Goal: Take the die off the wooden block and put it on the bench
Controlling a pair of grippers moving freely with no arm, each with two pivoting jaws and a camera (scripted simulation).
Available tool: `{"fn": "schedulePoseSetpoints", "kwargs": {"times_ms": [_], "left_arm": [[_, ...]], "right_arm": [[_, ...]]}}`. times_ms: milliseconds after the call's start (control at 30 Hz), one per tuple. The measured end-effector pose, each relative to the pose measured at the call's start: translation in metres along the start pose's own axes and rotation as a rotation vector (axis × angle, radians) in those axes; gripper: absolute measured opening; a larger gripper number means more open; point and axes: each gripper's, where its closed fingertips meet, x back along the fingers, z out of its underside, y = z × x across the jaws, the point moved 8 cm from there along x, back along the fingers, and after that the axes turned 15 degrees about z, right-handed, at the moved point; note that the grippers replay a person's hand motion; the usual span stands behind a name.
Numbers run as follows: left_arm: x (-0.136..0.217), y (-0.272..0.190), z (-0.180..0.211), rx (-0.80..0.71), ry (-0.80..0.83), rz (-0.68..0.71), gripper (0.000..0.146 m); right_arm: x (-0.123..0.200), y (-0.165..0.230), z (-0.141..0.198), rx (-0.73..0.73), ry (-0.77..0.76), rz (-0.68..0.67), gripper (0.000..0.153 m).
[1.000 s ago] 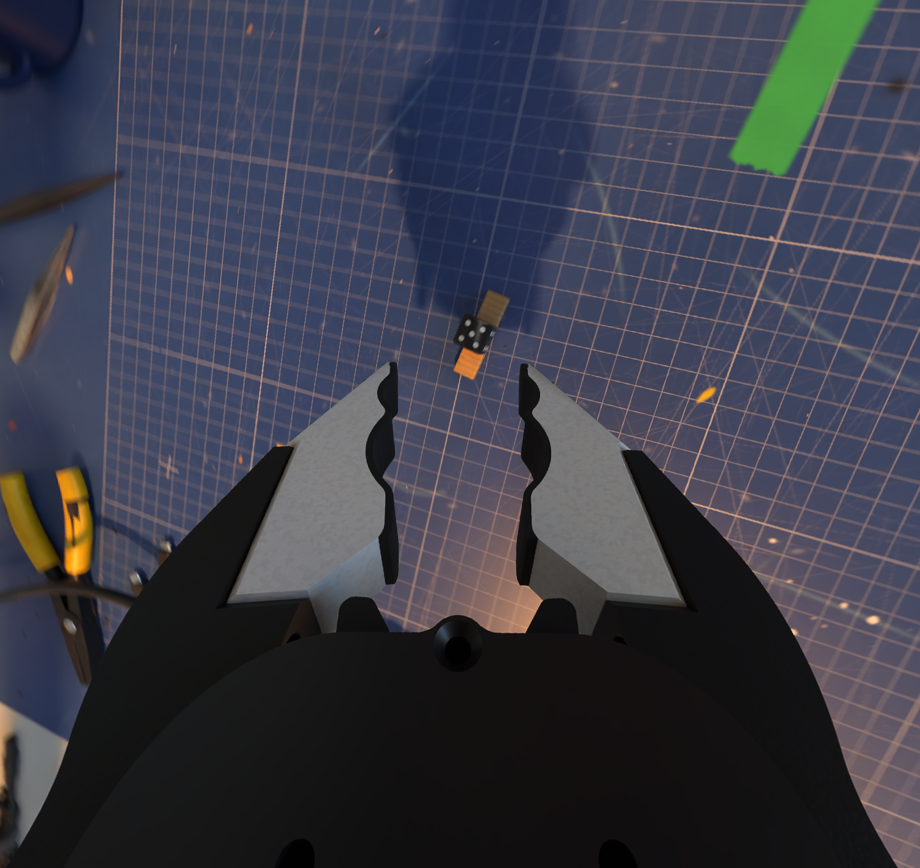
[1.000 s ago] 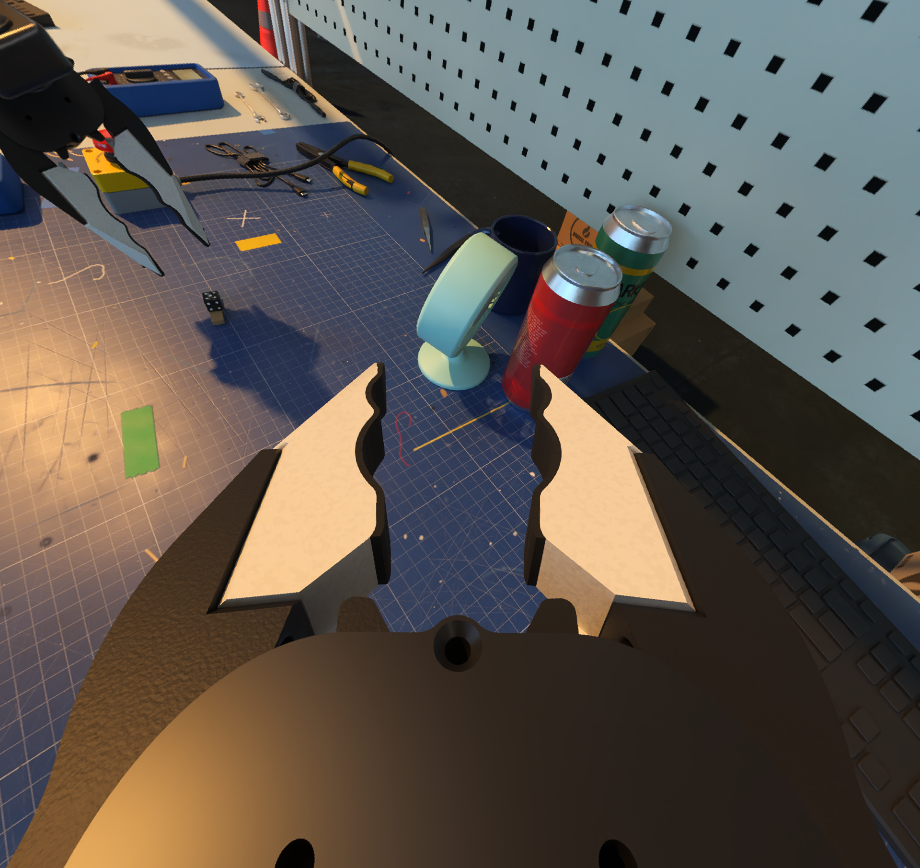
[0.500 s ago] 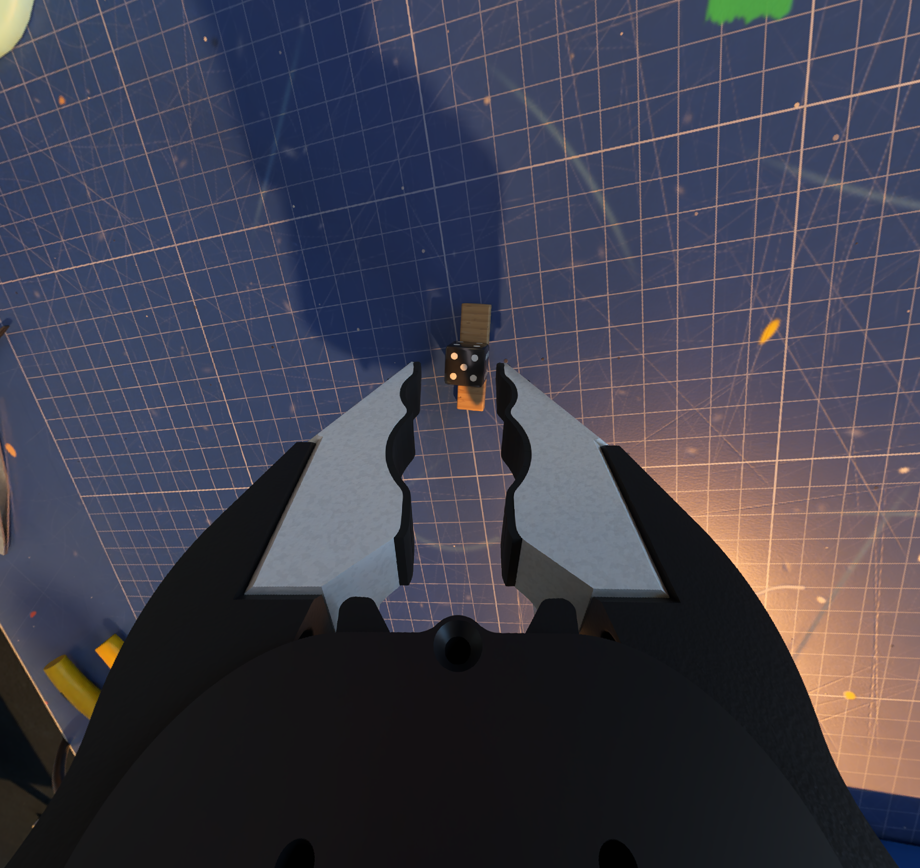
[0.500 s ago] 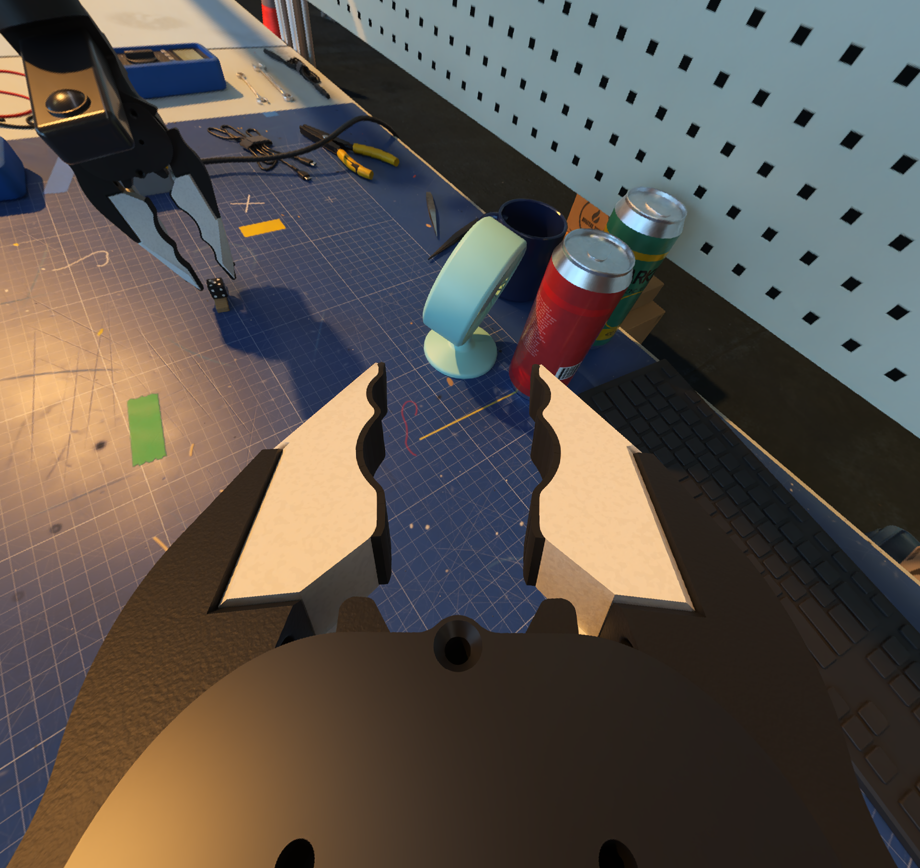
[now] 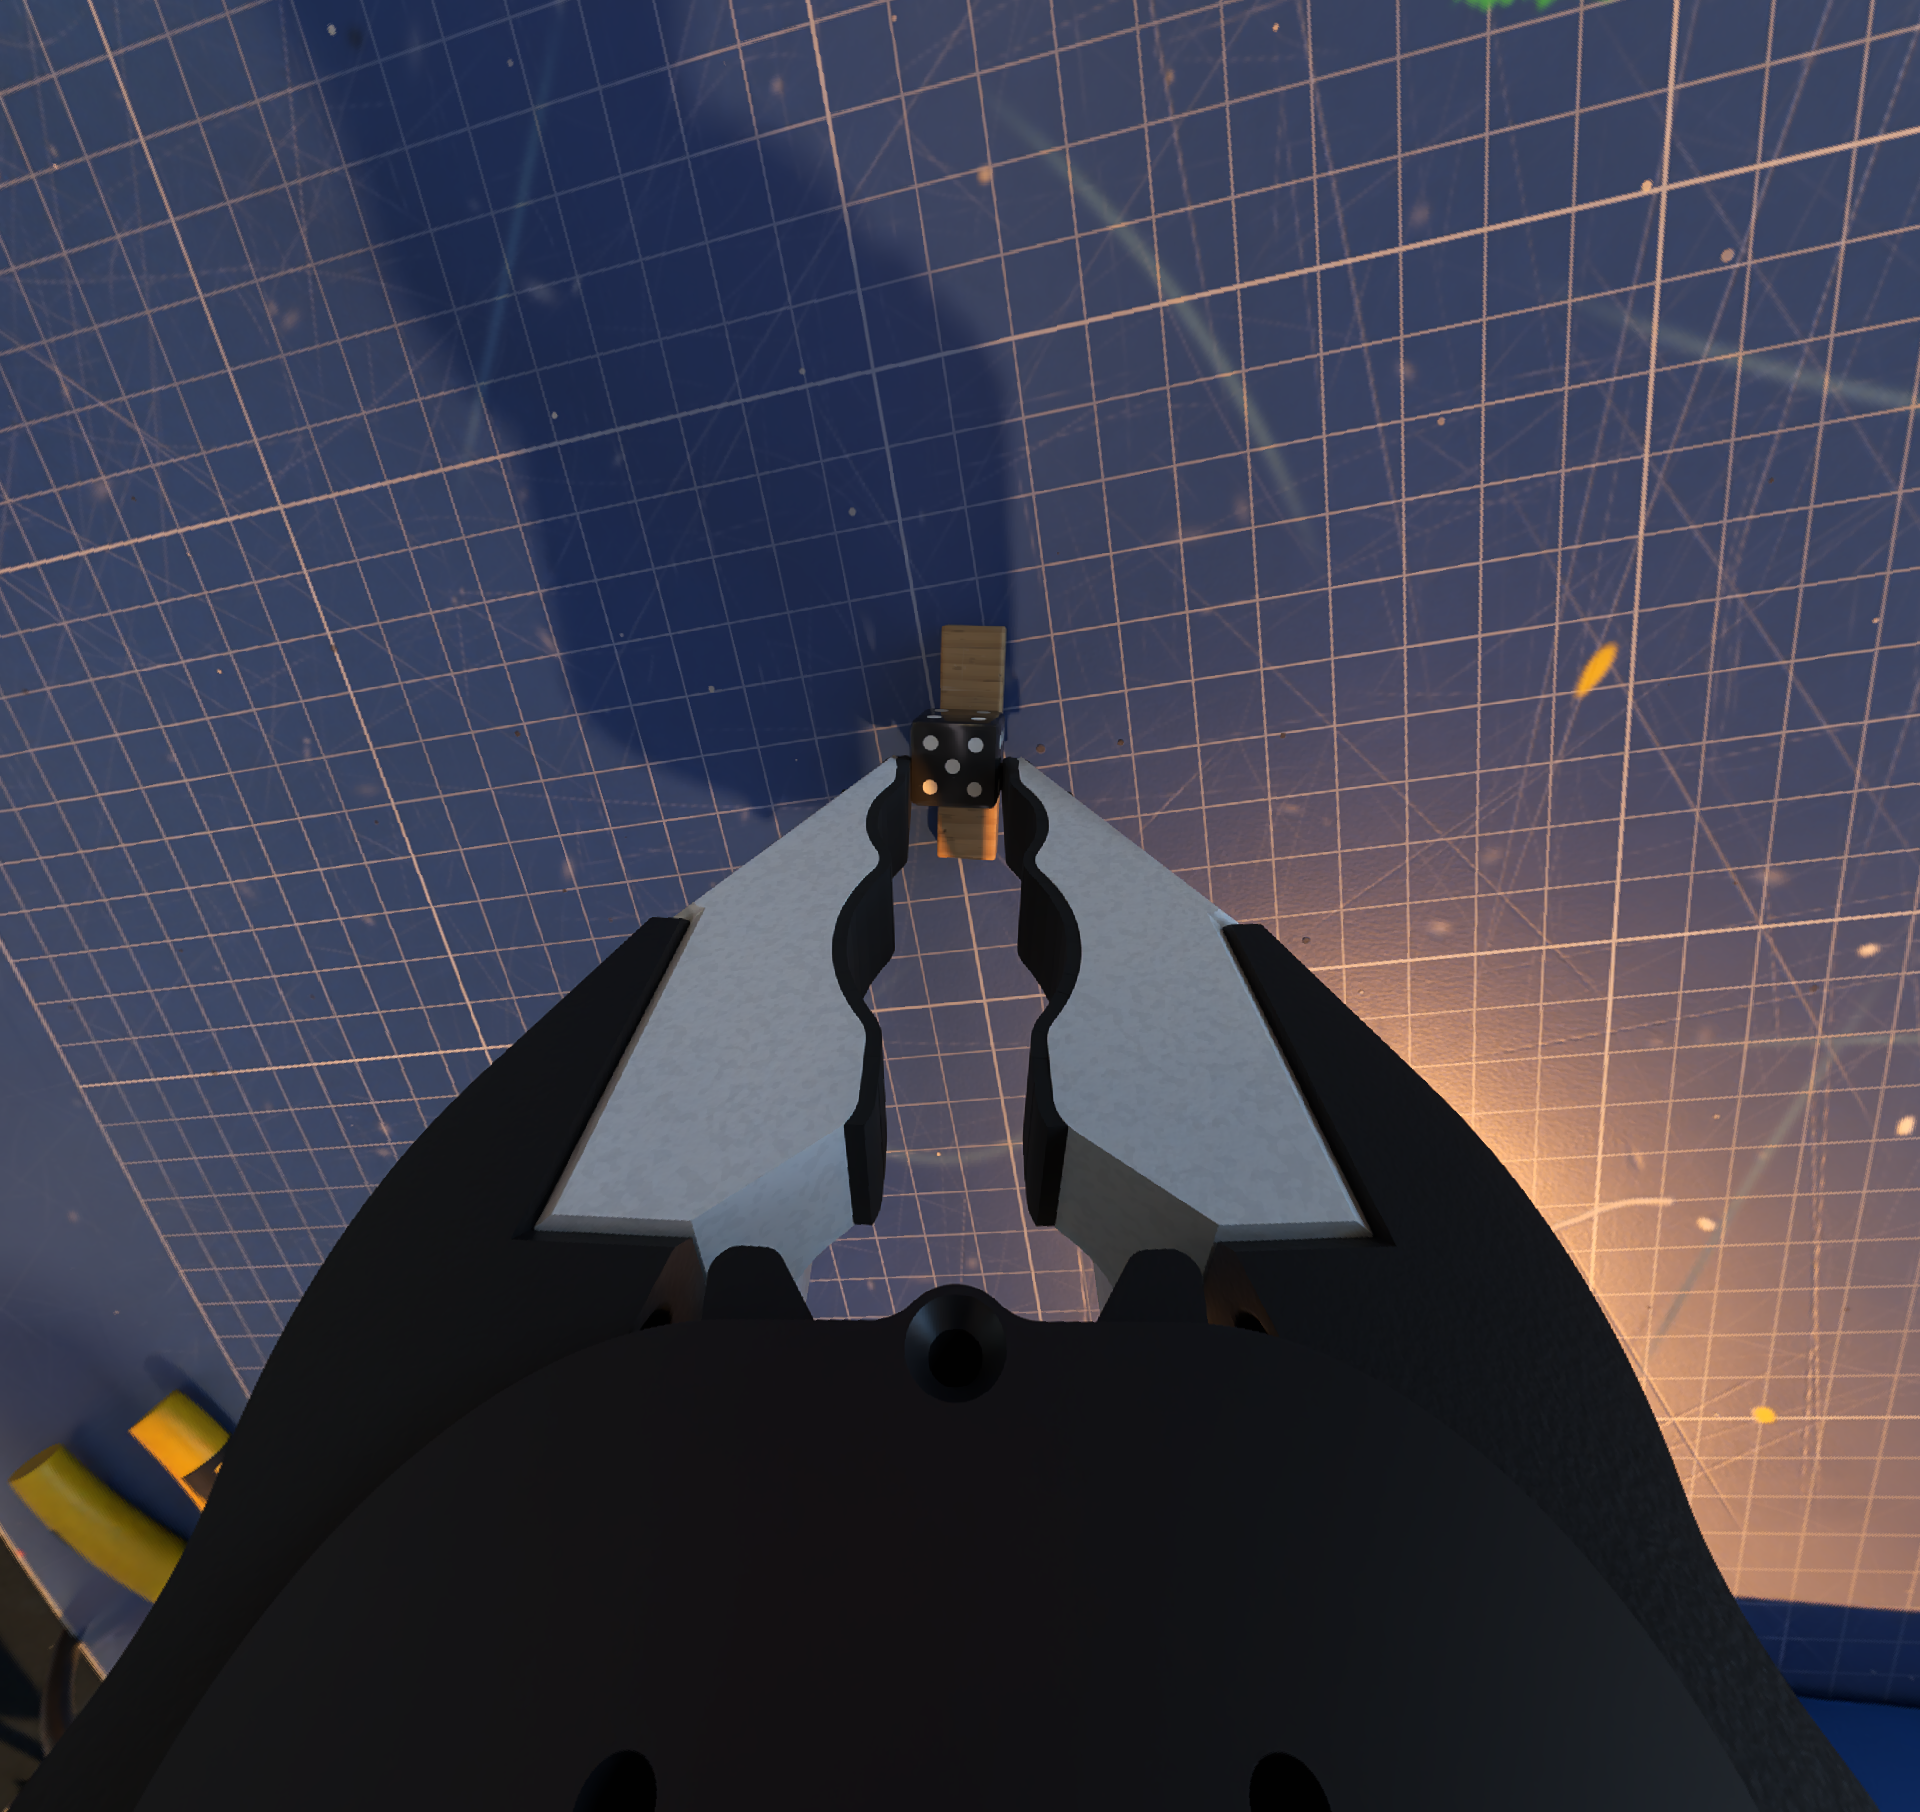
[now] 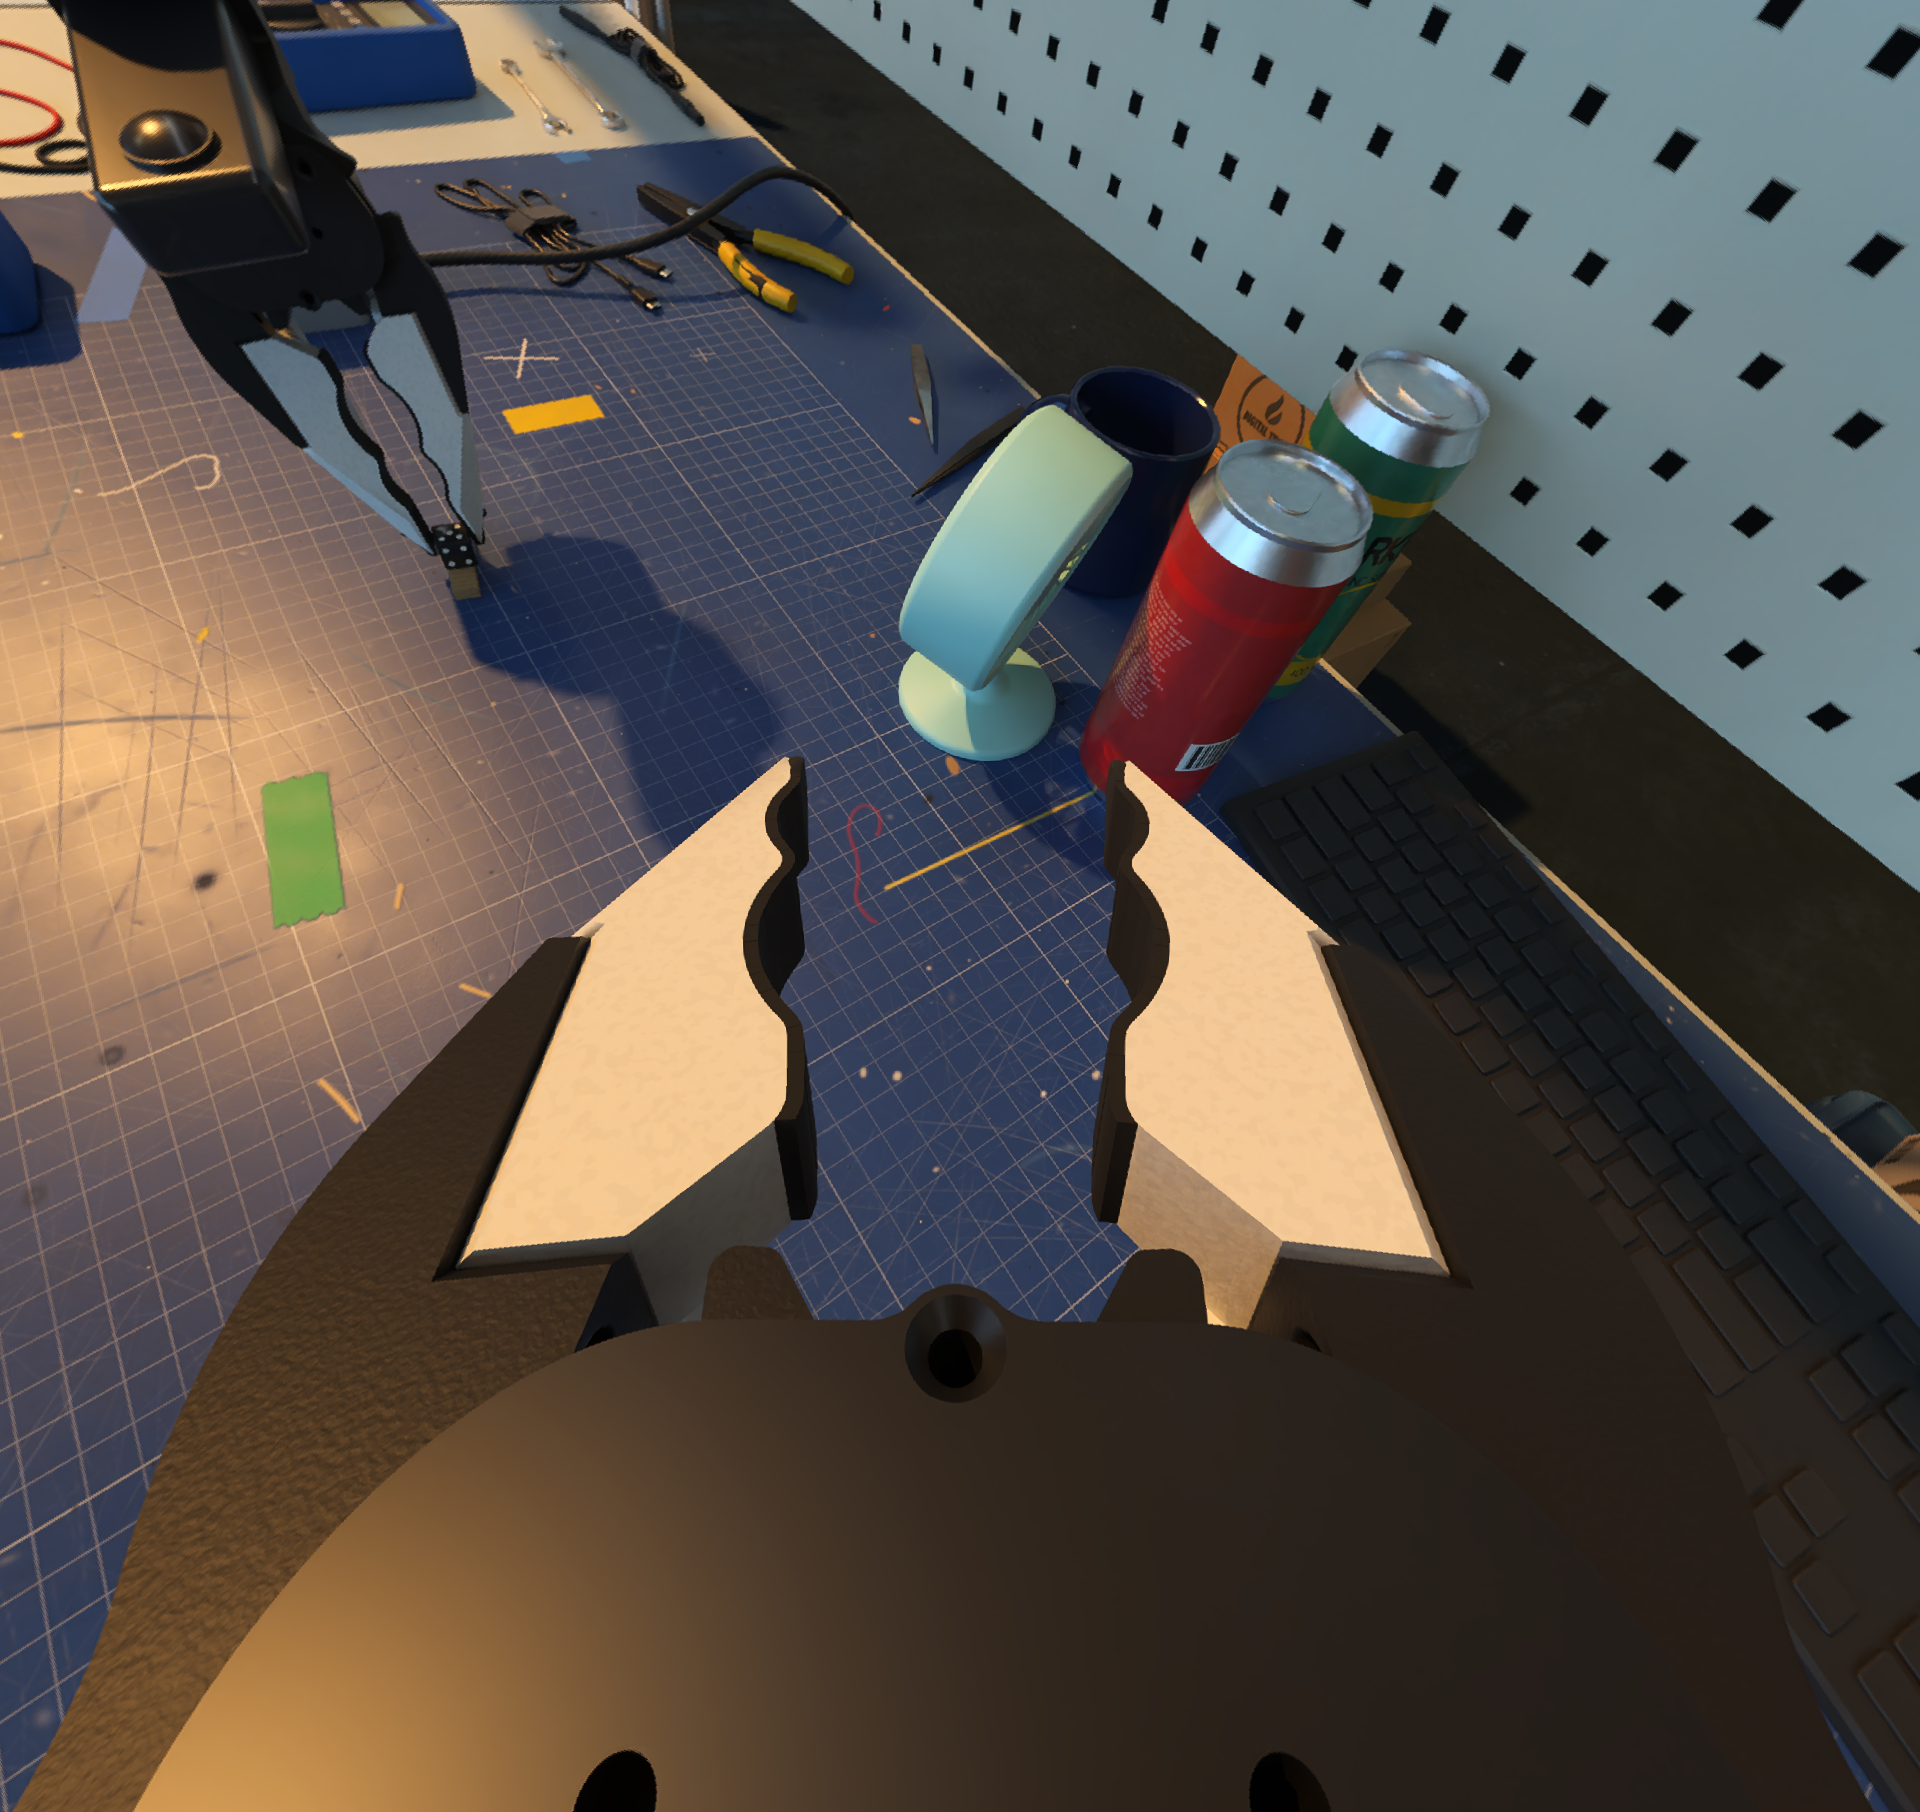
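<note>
A black die with white pips (image 5: 954,765) sits on a small wooden block (image 5: 972,671) lying on the blue cutting mat (image 5: 1351,515) of the bench. My left gripper (image 5: 956,780) has its fingertips (image 5: 883,796) pressed on both sides of the die, shut on it, with the die still on the block. In the right wrist view the left gripper (image 6: 457,538) comes down steeply onto the die (image 6: 452,547) and the block (image 6: 464,580). My right gripper (image 6: 956,786) is open and empty, hovering above the mat, far from the die.
A green tape strip (image 6: 301,848) lies on the mat. A mint stand (image 6: 997,578), a dark mug (image 6: 1143,453), a red can (image 6: 1216,619) and a green can (image 6: 1382,474) stand by the pegboard wall. A keyboard (image 6: 1558,1035) and yellow pliers (image 6: 769,261) lie along the edge.
My left gripper came down to the die and its fingers closed in from wide open until they grip the die's sides. The right gripper stayed open and barely shifted.
</note>
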Motion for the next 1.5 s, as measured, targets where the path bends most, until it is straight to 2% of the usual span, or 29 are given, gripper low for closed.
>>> {"fn": "schedulePoseSetpoints", "kwargs": {"times_ms": [267, 467, 600, 700, 800, 867, 1000, 1100, 1500], "left_arm": [[0.007, -0.001, 0.001, 0.029, 0.005, -0.04, 0.017], [0.064, -0.013, -0.009, 0.079, -0.082, -0.228, 0.017], [0.108, -0.034, -0.048, 0.05, -0.151, -0.343, 0.017], [0.117, -0.054, -0.096, -0.007, -0.241, -0.302, 0.017], [0.098, -0.069, -0.139, -0.04, -0.314, -0.206, 0.017], [0.073, -0.071, -0.158, -0.01, -0.292, -0.162, 0.017], [0.016, -0.062, -0.167, 0.061, -0.156, -0.135, 0.017], [-0.012, -0.052, -0.163, 0.091, -0.078, -0.105, 0.017], [-0.034, -0.032, -0.169, 0.111, 0.064, -0.074, 0.017]], "right_arm": [[0.002, 0.005, -0.004, 0.021, -0.012, -0.02, 0.057], [0.009, 0.004, -0.007, 0.024, -0.026, -0.013, 0.057], [0.02, 0.0, -0.01, 0.027, -0.054, 0.006, 0.057], [0.03, -0.004, -0.011, 0.014, -0.073, 0.018, 0.058], [0.038, -0.009, -0.01, 0.007, -0.071, 0.032, 0.058], [0.042, -0.011, -0.009, 0.004, -0.068, 0.039, 0.058], [0.048, -0.013, -0.01, 0.007, -0.084, 0.046, 0.058], [0.052, -0.013, -0.012, 0.004, -0.106, 0.048, 0.058], [0.06, -0.016, -0.015, -0.01, -0.153, 0.035, 0.058]]}}
